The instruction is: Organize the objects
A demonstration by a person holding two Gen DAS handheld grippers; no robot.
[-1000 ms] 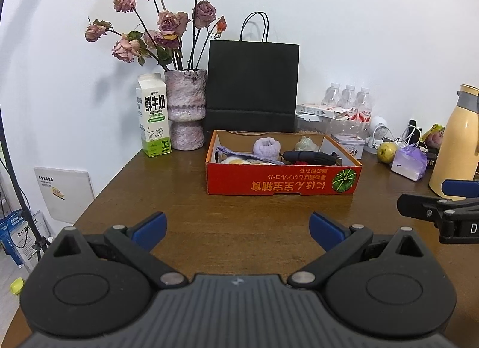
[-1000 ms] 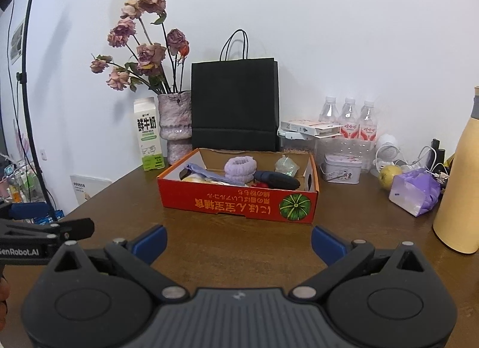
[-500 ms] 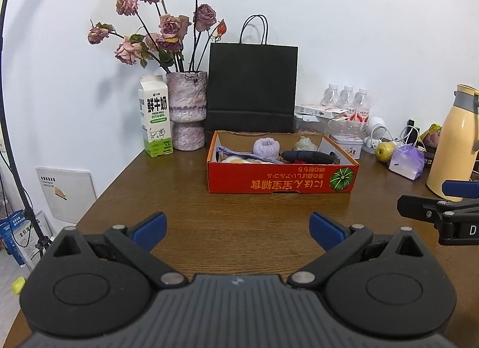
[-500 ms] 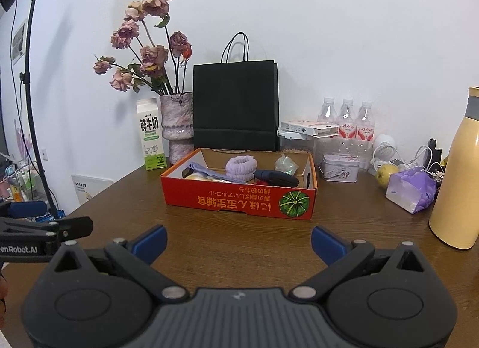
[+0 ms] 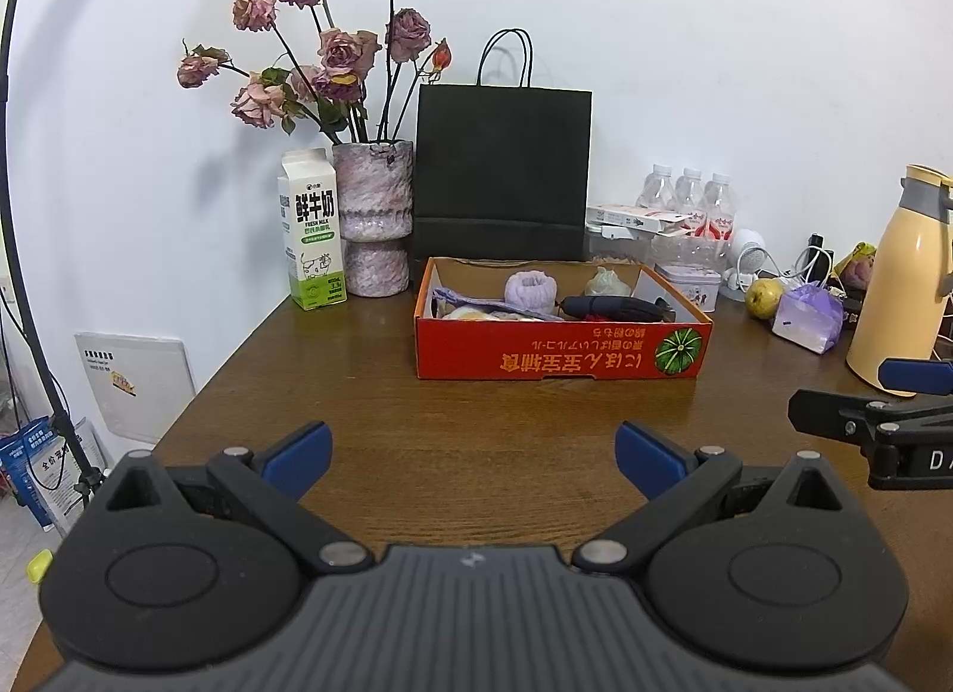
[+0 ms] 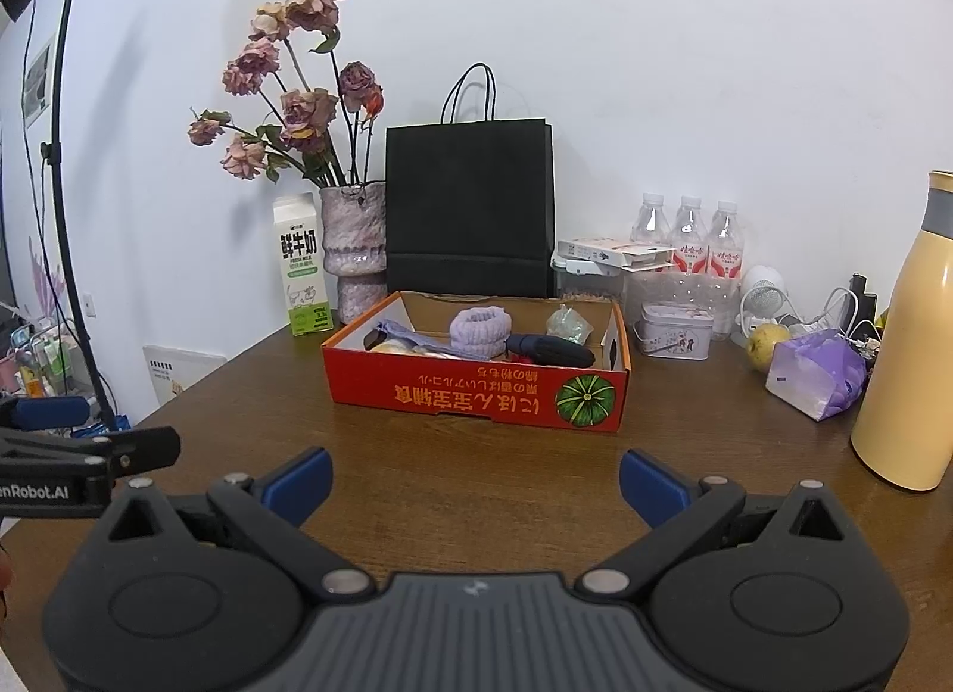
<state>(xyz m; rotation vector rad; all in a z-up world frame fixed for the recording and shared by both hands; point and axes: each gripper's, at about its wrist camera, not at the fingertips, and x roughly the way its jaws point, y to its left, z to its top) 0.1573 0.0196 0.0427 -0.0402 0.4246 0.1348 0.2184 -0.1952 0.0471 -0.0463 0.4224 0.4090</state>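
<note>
Grippers wide and empty, tray loaded at mid-table

Both tools hang low over the near edge of the brown table (image 5: 476,424), pointing at the red cardboard tray (image 5: 563,355). The left gripper (image 5: 473,454) has its blue-tipped fingers spread wide with nothing between them; the right gripper (image 6: 475,480) stands the same way, wide and holding nothing. Each shows at the margin of the other's view, so they sit side by side, well short of the tray.

The tray rests near the middle of the table, toward the far edge, in front of a black paper bag (image 5: 503,168). Inside lie a rolled lilac cloth (image 6: 478,329), a dark folded umbrella-like item (image 6: 551,349), a crumpled clear wrapper (image 6: 569,323) and a purple flat piece over something pale at the tray's left end; that pale thing is too hidden to name. The low walls keep these loose bits together, which suits a tidy-up.

Along the far edge stand a milk carton (image 5: 313,230), a vase of dried roses (image 5: 372,215) and water bottles (image 5: 688,198). Toward the right edge sit a small tin (image 6: 673,329), a yellow-green fruit (image 6: 767,343), a lilac plastic pack (image 6: 816,373) and a tall cream flask (image 6: 911,334).

This fits either a tray already filled or one about to be emptied and sorted; the pictures do not settle which.
</note>
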